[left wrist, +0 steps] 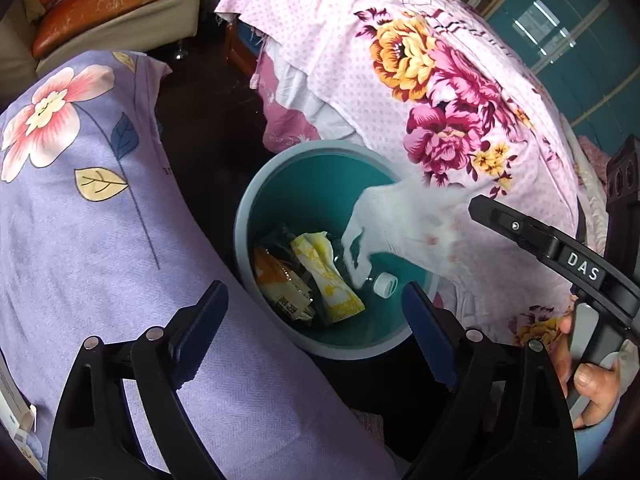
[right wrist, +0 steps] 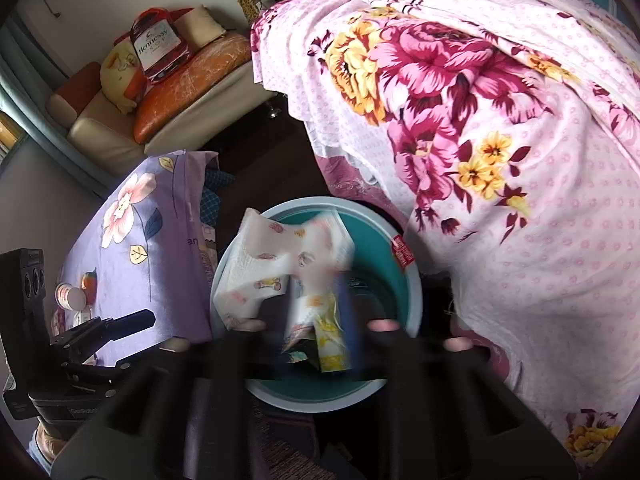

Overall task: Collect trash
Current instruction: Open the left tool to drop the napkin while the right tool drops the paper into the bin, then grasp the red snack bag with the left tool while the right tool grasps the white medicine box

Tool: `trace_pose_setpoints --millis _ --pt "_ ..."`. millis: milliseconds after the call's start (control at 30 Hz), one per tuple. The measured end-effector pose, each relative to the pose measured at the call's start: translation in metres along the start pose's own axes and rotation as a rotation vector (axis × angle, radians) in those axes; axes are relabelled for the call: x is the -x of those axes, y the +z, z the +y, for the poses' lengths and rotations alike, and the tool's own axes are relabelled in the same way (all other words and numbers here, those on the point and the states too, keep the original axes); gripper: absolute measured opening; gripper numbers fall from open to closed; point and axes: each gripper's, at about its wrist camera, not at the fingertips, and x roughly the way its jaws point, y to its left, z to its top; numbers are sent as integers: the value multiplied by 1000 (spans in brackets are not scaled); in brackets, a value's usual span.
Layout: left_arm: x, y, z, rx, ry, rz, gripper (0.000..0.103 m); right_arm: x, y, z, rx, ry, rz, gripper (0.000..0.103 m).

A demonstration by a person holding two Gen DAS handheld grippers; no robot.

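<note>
Dark floor between lilac flower-print bedding (left wrist: pixel 100 220) and pink rose-print quilt (left wrist: pixel 460 120). Round teal plastic bin (left wrist: pixel 280 200) holds wrappers; white printed tissue (left wrist: pixel 404 220) above its mouth. Left gripper (left wrist: pixel 316 316) wide, empty. Right gripper (right wrist: pixel 316 320) blurred, partly parted.

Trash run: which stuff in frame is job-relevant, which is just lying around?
Job:
- teal bin
- white tissue dropping into it
- yellow wrapper, orange packet, capped bottle inside

Lying about:
- pink floral bedspread
- purple floral sheet
- Hennessy bag on sofa
- small jar
</note>
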Motion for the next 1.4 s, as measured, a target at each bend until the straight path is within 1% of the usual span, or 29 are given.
trace_pose_setpoints --millis 33,67,100,167,433,500,633,833,1000,1267,1400 --pt "2 -1 2 4 0 -2 91 0 -1 2 3 -2 -3 51" --pt "4 -2 4 7 0 -3 91 1 -1 4 7 -3 -4 55" --pt "6 -4 6 10 0 -3 91 0 -2 6 9 -2 2 57" --pt "10 -7 9 14 -1 -2 91 1 -3 8 0 -3 15 73" --pt "31 -29 26 35 1 -21 92 5 -15 25 20 -20 55 75" --pt "37 -37 31 46 -1 -27 92 6 -19 30 28 -20 61 77" --pt "56 -56 45 62 2 -46 92 8 -27 46 51 -15 75 77" --pt "85 -85 68 94 11 -79 92 15 -43 80 103 7 89 77" --pt "110 -115 89 109 29 -104 92 23 -63 115 166 17 105 78" --pt "151 -171 136 151 87 -129 92 30 -98 165 259 39 146 78" --pt "165 -197 159 184 115 -132 92 29 -116 191 308 54 172 78"
